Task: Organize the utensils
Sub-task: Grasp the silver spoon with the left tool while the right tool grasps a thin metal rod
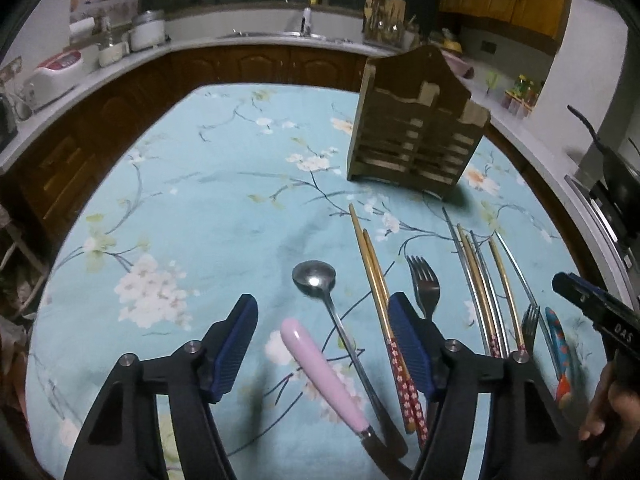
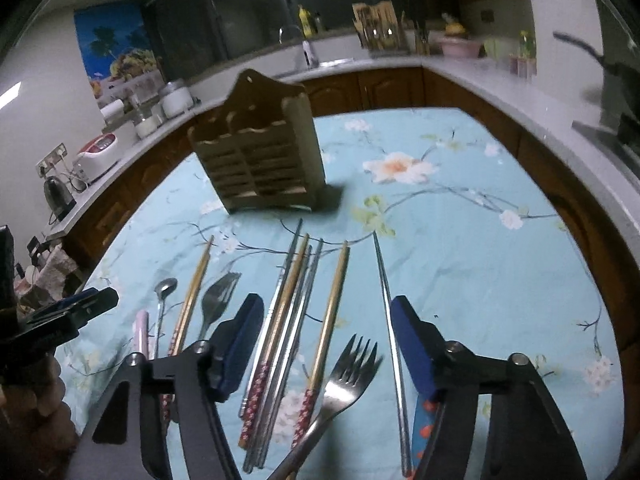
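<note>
Left gripper [image 1: 322,344] spread wide, holding nothing, low over the pink-handled knife [image 1: 326,380] and spoon [image 1: 316,280], right gripper [image 2: 326,344] likewise spread above chopsticks [image 2: 288,312] and fork [image 2: 344,384], wooden utensil holder [image 1: 416,128] upright toward the table's far edge.

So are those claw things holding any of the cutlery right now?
No. The left gripper and right gripper both hang open above the utensils, gripping nothing.
</note>
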A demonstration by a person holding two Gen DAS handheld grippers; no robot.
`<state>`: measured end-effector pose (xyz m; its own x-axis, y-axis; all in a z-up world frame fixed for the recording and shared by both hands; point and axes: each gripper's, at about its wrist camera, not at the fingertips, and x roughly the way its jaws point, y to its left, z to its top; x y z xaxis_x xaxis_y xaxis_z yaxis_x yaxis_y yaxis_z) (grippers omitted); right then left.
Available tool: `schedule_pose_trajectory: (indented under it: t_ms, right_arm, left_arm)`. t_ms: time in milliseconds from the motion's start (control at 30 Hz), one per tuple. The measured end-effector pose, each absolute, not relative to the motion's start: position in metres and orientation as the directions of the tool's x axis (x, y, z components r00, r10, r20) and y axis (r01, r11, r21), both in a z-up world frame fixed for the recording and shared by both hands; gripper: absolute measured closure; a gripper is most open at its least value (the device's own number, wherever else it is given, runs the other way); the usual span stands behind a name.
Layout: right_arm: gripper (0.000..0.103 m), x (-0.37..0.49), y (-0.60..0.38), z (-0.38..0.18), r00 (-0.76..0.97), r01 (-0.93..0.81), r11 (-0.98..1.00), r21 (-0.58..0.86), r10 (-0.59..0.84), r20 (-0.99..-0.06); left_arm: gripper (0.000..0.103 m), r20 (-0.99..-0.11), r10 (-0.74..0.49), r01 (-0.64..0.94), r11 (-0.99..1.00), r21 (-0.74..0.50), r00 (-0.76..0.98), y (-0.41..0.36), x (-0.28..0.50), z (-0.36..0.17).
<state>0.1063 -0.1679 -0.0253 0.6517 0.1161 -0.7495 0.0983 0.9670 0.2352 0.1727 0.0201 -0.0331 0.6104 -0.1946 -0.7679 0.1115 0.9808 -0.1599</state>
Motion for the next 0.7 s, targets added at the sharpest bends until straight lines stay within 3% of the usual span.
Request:
schedule_pose_trajectory:
  t_ms: [100,233,367,700]
  right_arm:
    - [0.046,0.118,-0.174,-0.03,0.631,0.107,0.964,0.242,0.122,-0.766]
    - [0.05,0.135,-0.182,-0.038,0.601,0.118,0.963,0.242,0.124,-0.79]
    - [0.053,0.154,-0.192,-0.048,0.563,0.124,0.964,0.234,0.125,-0.817]
    - [0.062,0.195,-0.201,-0.074,0.484,0.098,0.971,0.217,0.144,-0.863]
  left_arm:
    - [0.049,-0.791,-0.201,0.113,0.98,-0.166,0.578,0.018,0.187,-0.043]
    - [0.052,-0.819,-0.208,0.11,0.978,-0.176,0.535,0.015,0.209,-0.058]
    - [0.067,-0.845,-0.227,0.106,0.974,-0.201,0.484,0.013,0.229,-0.074]
    - [0.076,-0.861,-0.24,0.107,0.971,-0.215,0.448,0.005,0.258,-0.094]
